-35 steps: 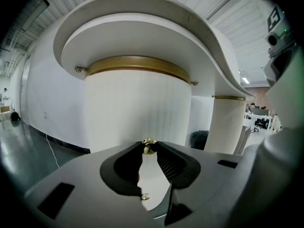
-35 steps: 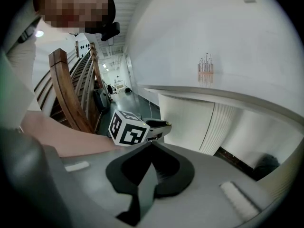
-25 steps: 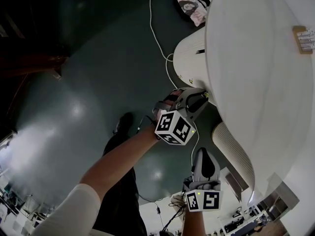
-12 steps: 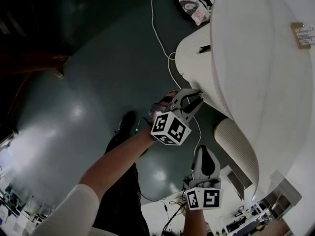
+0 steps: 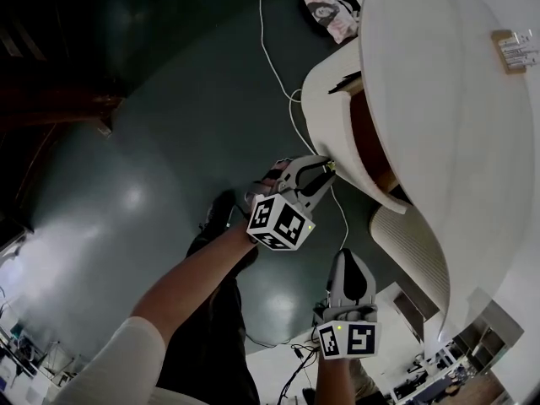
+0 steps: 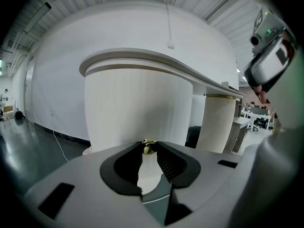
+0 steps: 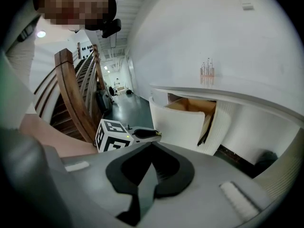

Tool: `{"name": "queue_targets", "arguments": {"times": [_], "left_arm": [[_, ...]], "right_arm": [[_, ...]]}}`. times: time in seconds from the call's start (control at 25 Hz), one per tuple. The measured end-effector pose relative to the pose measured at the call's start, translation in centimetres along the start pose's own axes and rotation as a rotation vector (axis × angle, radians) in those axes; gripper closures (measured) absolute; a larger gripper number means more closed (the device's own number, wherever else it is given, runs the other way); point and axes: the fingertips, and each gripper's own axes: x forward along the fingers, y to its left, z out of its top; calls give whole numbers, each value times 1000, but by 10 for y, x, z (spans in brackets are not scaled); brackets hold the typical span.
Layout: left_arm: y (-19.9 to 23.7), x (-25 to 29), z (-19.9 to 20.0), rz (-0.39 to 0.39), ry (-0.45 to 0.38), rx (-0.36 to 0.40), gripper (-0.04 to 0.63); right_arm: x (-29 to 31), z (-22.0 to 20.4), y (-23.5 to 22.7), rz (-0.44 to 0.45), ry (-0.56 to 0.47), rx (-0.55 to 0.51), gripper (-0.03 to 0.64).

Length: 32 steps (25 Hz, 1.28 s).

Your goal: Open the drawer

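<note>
The curved white drawer front (image 5: pixel 331 112) stands pulled out from the round white desk (image 5: pixel 439 99), and its brown inside (image 5: pixel 369 142) shows. My left gripper (image 5: pixel 326 168) is shut on the drawer's small brass knob (image 6: pixel 148 147), pinched between the tips of its black pads (image 6: pixel 167 159). In the right gripper view the open drawer (image 7: pixel 183 122) appears with its wooden inside (image 7: pixel 192 104), and the left gripper's marker cube (image 7: pixel 113 134) is in front of it. My right gripper (image 5: pixel 349 262) hangs lower, away from the drawer, jaws shut and empty.
A ribbed white column (image 5: pixel 412 256) carries the desk beside the drawer. A white cable (image 5: pixel 272 70) runs over the dark floor, and a patterned bag (image 5: pixel 327 8) lies at the desk's far side. A small label holder (image 5: pixel 515 49) sits on the desk top. A wooden stair rail (image 7: pixel 76 99) rises behind.
My left gripper has drawn back toward the person, bringing the knob and drawer front with it. The drawer has slid out and its brown inside now shows. The right gripper shifted slightly.
</note>
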Motion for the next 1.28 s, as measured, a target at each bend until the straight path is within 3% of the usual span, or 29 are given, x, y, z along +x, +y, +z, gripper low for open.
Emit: {"name": "queue_targets", "arguments": {"times": [1.28], "left_arm": [[-16, -81, -40, 15, 70, -2, 494]], "right_arm": [[-26, -17, 31, 43, 2, -6, 606]]}}
